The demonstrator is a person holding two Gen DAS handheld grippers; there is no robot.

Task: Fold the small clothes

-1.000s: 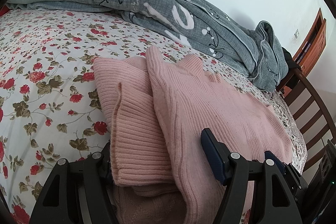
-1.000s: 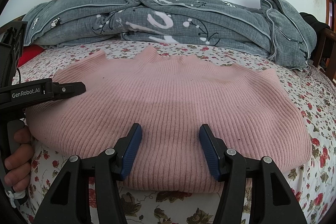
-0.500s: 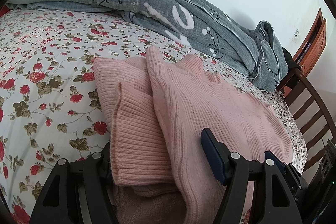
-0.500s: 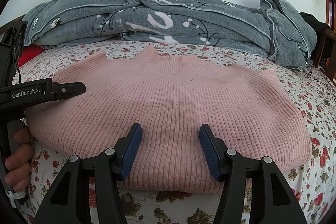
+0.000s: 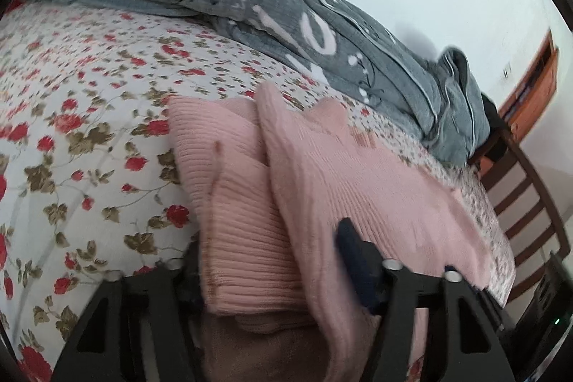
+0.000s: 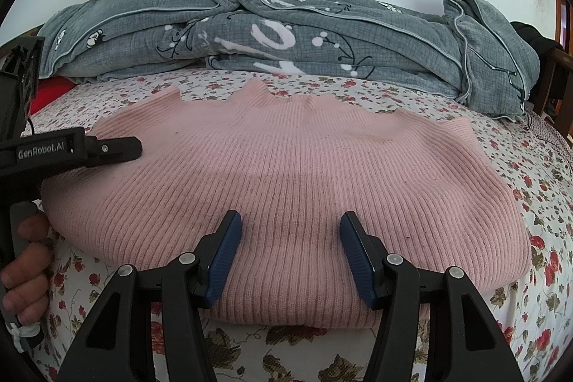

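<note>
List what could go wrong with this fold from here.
1. The left hand-held gripper is closing on the sweater's stacked sleeve layers; it may pinch only the top ones, so the rest sag on lifting.
2. The right hand-held gripper stands open over the near hem, gripping nothing; a one-sided pull would likely skew the fold.
3. The grey quilt lies just beyond the sweater and could block a forward fold.

Taking the pink sweater [image 6: 286, 174] as landmark: the right wrist view sits low and close at its near hem, facing across it toward the grey quilt [image 6: 286, 38]. The left wrist view looks from its left end, closer, along its length. Both share sweater, quilt and floral sheet [image 5: 89, 131].
</note>
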